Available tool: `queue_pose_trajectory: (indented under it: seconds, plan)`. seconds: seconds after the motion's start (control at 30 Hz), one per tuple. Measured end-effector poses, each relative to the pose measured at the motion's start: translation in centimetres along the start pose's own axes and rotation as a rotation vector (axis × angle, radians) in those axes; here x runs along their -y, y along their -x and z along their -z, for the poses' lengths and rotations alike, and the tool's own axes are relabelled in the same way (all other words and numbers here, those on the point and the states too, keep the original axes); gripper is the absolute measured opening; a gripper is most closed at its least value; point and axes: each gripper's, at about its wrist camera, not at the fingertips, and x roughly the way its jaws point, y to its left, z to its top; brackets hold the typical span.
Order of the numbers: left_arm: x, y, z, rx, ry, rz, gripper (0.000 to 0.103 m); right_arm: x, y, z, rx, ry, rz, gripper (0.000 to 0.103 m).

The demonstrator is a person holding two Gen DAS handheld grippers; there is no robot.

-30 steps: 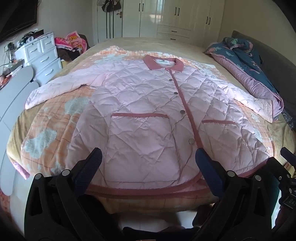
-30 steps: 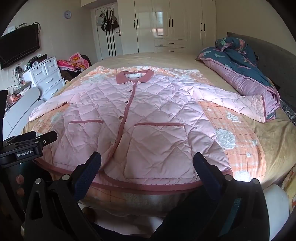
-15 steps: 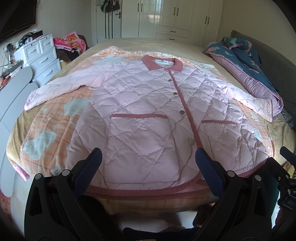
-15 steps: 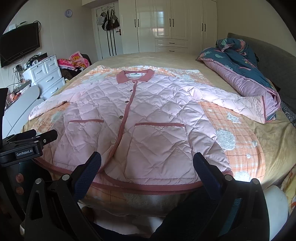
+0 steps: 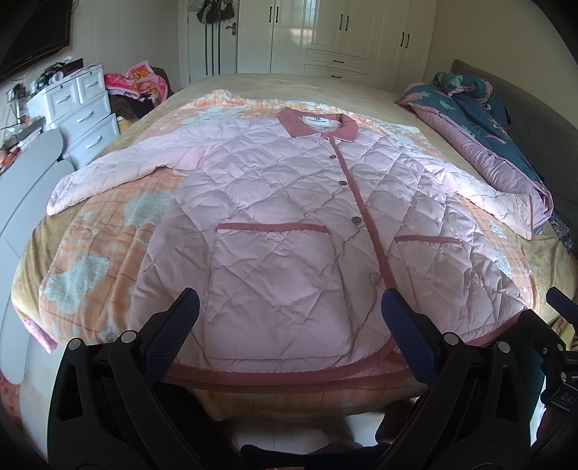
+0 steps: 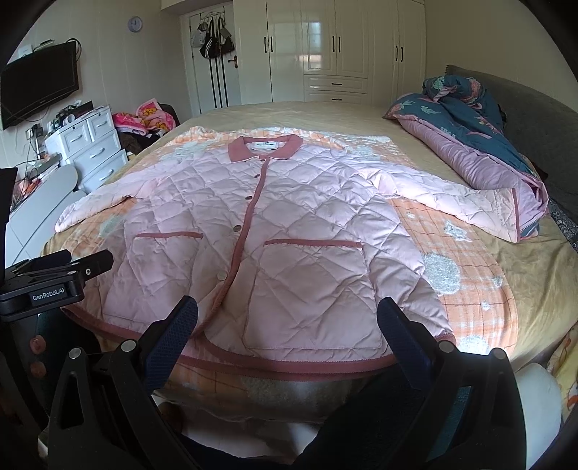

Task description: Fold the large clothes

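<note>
A lived-in home bedroom: a wide bed with a tan cover (image 6: 534, 274) fills the floor, a rumpled dark-blue floral quilt with mauve lining (image 6: 469, 119) heaped along one side. White floor-to-ceiling wardrobes with black handles (image 6: 339, 50) line the far wall beside a door hung with bags (image 6: 213, 39). A white plastic chest of drawers (image 6: 94, 144), a wall-mounted black television (image 6: 39, 86) and a small round wall clock (image 6: 134, 24) complete the scene.
</note>
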Motion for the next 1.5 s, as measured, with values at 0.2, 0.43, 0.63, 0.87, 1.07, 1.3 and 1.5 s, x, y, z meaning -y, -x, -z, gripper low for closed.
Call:
queue_pose_trajectory:
  seconds: [0.2, 0.43, 0.63, 0.87, 1.07, 1.3, 1.5]
  plan:
    - [-0.6, 0.0, 0.1, 0.002, 0.001, 0.002, 0.095, 0.0, -0.1, 0.0, 0.001, 0.001, -0.002, 0.099]
    - [-0.5, -0.4, -0.1, -0.001, 0.001, 0.007, 0.095, -0.1, -0.2, 0.0, 0.002, 0.001, -0.007, 0.099]
    - [-0.7, -0.1, 0.1, 0.002, 0.001, 0.003, 0.095, -0.1, -0.3, 0.0, -0.005, -0.008, -0.018, 0.099]
    - [-0.6, -0.6, -0.4, -0.008, -0.005, 0.012, 0.095, 0.0, -0.6, -0.2, -0.011, -0.017, -0.019, 0.099]
    - [-0.8, -1.0, -0.9, -0.012, -0.007, 0.017, 0.095, 0.4, -1.0, -0.8, -0.017, -0.026, -0.023, 0.099]
    - [-0.8, -1.4, -2.8, -0.005, -0.014, 0.012, 0.095, 0.5, -1.6, -2.8, -0.007, -0.032, -0.029, 0.099]
    - [-0.1, -2.1, -4.6, -0.005, -0.015, 0.031, 0.095, 0.7, -2.6, -5.2, 0.008, -0.038, -0.035, 0.099]
